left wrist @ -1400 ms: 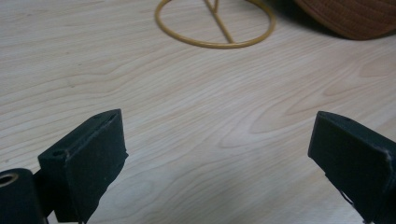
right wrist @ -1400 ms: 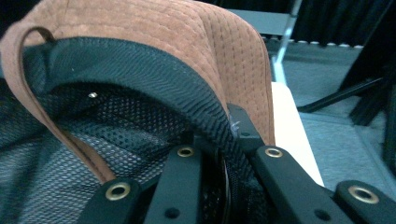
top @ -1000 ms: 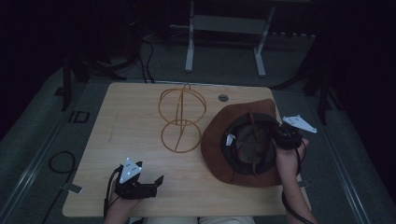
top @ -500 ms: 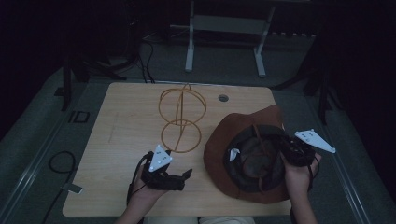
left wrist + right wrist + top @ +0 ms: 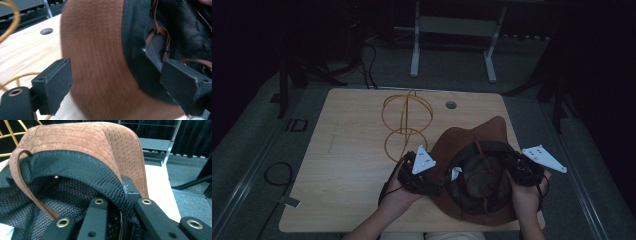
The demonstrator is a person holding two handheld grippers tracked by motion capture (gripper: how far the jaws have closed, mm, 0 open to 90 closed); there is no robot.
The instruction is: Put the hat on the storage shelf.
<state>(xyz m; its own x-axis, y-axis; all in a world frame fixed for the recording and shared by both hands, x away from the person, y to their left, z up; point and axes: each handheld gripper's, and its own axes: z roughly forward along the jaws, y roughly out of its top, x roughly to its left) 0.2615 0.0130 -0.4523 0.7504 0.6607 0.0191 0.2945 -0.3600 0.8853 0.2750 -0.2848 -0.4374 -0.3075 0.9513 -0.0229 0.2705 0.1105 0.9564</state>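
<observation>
The brown hat (image 5: 472,150) lies crown-down on the near right part of the bench (image 5: 352,150), its dark mesh lining facing up, held between the 2 tongs. The right tongs (image 5: 518,170) are clamped on the hat's rim: in the right gripper view the dark lining band (image 5: 100,177) passes between the 2 jaws, which sit close together on it, with the suede brim rising just beyond. The left tongs (image 5: 120,82) stand apart, their 2 jaws straddling the opposite side of the hat, 1 jaw outside over the brown brim and the other inside against the mesh; they have not yet closed on it. The step in hand looks like taking a second grip so the hat can be lifted or turned with both hands. To do it well, the left tongs should slide a little deeper so the stiff band, not just the soft brim, lies between the jaws, then close squarely. The leather cord (image 5: 23,177) looping through the lining should stay out of the bite, or it may drag and twist the hat. The gold wire stand (image 5: 404,125) sits just beyond the left tongs, so any lift should go up first to avoid knocking it.
</observation>
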